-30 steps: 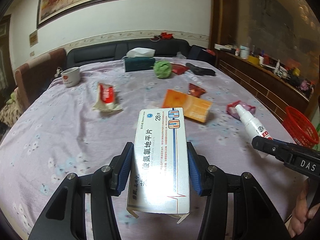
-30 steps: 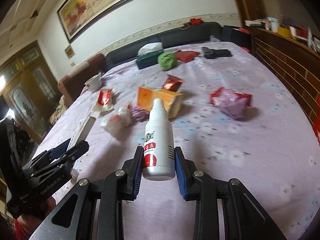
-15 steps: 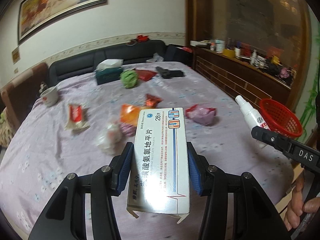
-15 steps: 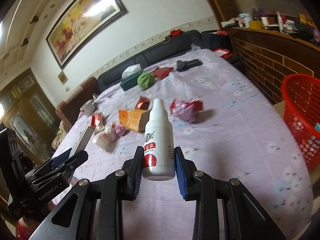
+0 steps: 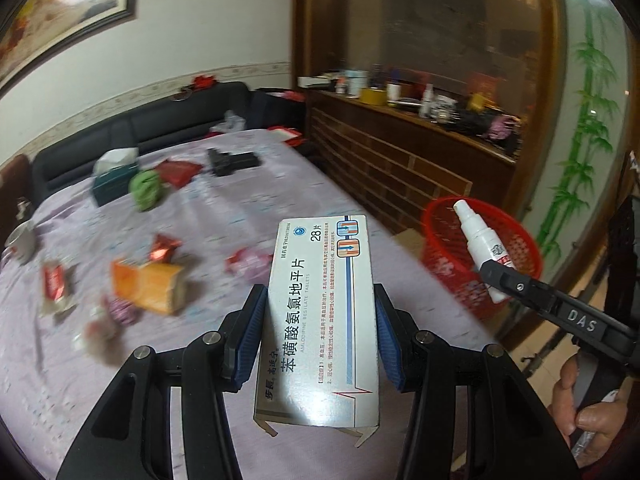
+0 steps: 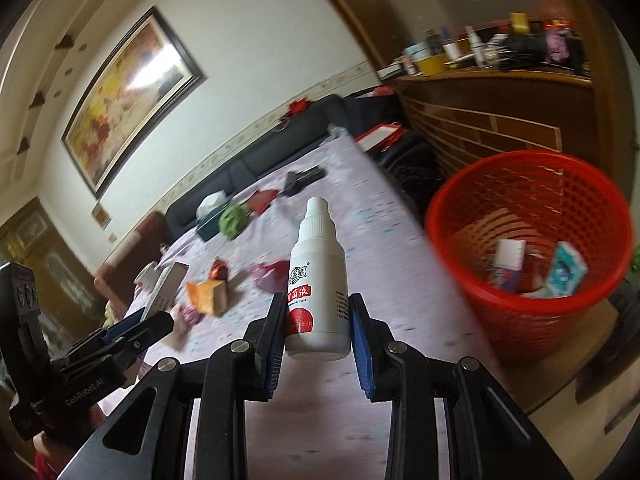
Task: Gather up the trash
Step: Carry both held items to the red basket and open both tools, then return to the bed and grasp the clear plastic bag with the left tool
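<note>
Left to right across the scene. On the left of my left wrist view, trash lies scattered on the tabletop (image 5: 248, 216) under a lilac floral cloth: a red-and-white packet (image 5: 54, 286), an orange box (image 5: 150, 286), a small red foil wrapper (image 5: 164, 246), a green crumpled wad (image 5: 146, 188) and a pink wrapper (image 5: 250, 262). These I judge to be what is left to collect. A teal tissue box (image 5: 112, 180), a white cup (image 5: 22, 240) and a black object (image 5: 234, 160) also sit there; whether they count as trash I cannot tell.

Centre. My left tongs (image 5: 318, 340) pinch a white medicine carton (image 5: 322, 320) by its long sides, blue pads flat against it, the carton carried above the tabletop.

Right. My right tongs (image 6: 318, 324) pinch a white spray bottle (image 6: 318, 288) around its lower body, nozzle pointing away from the camera. Beyond the tabletop's right edge stands the red mesh basket (image 6: 528, 208), on the floor as far as I can see. It already holds several cartons and wrappers, so part of the task is done.

Status, as I judge it: both held items are on their way to the basket and not yet dropped; neither is over its rim in these views. After that, at least five pieces wait on the tabletop.
</note>
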A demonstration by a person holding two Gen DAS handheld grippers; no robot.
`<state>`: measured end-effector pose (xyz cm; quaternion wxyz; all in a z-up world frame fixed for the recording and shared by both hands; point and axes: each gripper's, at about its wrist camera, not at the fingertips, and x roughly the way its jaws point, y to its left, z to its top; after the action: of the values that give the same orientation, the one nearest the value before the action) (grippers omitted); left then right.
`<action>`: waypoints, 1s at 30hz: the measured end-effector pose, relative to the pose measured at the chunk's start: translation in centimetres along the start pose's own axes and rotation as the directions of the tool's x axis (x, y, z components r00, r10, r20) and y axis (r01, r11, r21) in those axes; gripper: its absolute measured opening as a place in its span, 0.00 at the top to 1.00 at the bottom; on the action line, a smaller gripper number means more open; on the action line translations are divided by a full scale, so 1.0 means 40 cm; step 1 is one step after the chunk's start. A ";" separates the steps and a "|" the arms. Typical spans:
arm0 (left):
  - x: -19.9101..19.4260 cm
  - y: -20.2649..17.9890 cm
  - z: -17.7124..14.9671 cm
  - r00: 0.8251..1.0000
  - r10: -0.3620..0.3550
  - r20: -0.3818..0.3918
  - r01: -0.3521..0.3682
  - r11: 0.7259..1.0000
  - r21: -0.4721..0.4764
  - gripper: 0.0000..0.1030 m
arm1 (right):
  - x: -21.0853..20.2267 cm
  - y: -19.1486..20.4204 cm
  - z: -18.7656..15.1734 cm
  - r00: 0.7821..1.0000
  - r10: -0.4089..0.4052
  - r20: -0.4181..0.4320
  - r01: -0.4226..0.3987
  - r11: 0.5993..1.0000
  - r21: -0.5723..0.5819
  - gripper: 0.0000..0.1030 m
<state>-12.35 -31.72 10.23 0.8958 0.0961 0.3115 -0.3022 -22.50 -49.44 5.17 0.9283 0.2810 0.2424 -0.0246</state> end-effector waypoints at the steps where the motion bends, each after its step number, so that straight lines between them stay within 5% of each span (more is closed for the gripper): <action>1: 0.010 -0.019 0.014 1.000 -0.021 0.000 0.021 1.000 0.010 0.52 | -0.012 -0.023 0.008 1.000 -0.008 0.010 0.008 1.000 0.014 0.68; 8: 0.091 -0.138 0.102 0.988 -0.156 -0.015 0.157 0.987 0.044 0.52 | -0.084 -0.162 0.070 0.992 -0.095 0.079 0.087 0.991 0.099 0.68; 17: 0.258 -0.304 0.176 0.943 -0.318 -0.094 0.322 0.946 0.034 0.51 | -0.099 -0.290 0.174 0.980 -0.164 0.111 0.143 0.974 0.176 0.67; 20: 0.302 -0.333 0.182 0.942 -0.317 -0.109 0.321 0.947 0.020 0.34 | -0.084 -0.326 0.202 0.975 -0.196 0.103 0.174 0.966 0.192 0.66; 23: 0.299 -0.325 0.170 0.936 -0.333 -0.117 0.337 0.941 0.015 0.34 | -0.072 -0.364 0.222 0.969 -0.230 0.090 0.208 0.957 0.204 0.50; 30: 0.221 -0.248 0.121 0.951 -0.296 -0.091 0.300 0.954 0.030 0.33 | -0.109 -0.342 0.190 0.964 -0.243 0.104 0.222 0.958 0.180 0.49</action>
<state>-10.38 -45.66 8.75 0.8236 0.0800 0.3538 -0.4360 -25.53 -65.40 5.72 0.9054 0.3252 0.2123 -0.1716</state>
